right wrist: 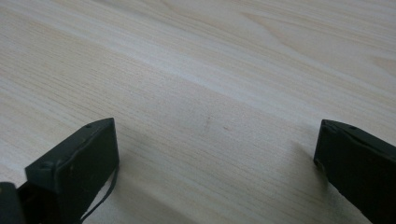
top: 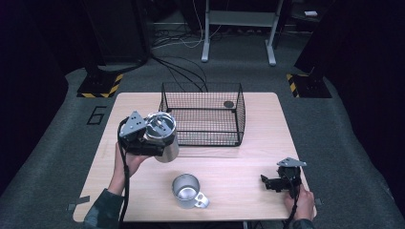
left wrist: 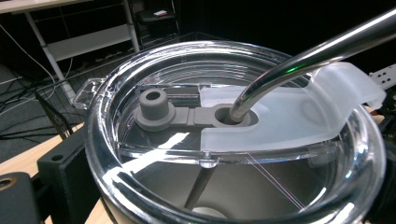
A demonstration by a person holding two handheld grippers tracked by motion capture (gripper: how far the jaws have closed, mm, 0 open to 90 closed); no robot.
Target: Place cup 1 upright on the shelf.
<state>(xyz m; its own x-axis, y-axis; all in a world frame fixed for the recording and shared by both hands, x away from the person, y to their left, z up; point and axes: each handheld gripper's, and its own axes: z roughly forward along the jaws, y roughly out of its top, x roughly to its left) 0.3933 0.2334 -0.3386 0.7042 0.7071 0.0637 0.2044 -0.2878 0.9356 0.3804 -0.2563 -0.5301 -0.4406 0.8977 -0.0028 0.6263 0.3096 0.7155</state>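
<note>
We hold a steel tumbler [top: 166, 138] with a clear lid [left wrist: 224, 135] and metal straw [left wrist: 317, 44] clamped in our left hand-held gripper [top: 143, 136], lifted over the left part of the desk [top: 248, 167], its long axis tilted and just left of the wire basket [top: 203, 114]. We judge the basket the likely goal, lying right and slightly forward of that hand, with its near-left rim the thing to clear. Our right hand-held gripper [top: 279, 181] rests low at the desk's right edge, jaws spread and empty, while a metal mug [top: 187, 190] stands near the front, well apart from both.
</note>
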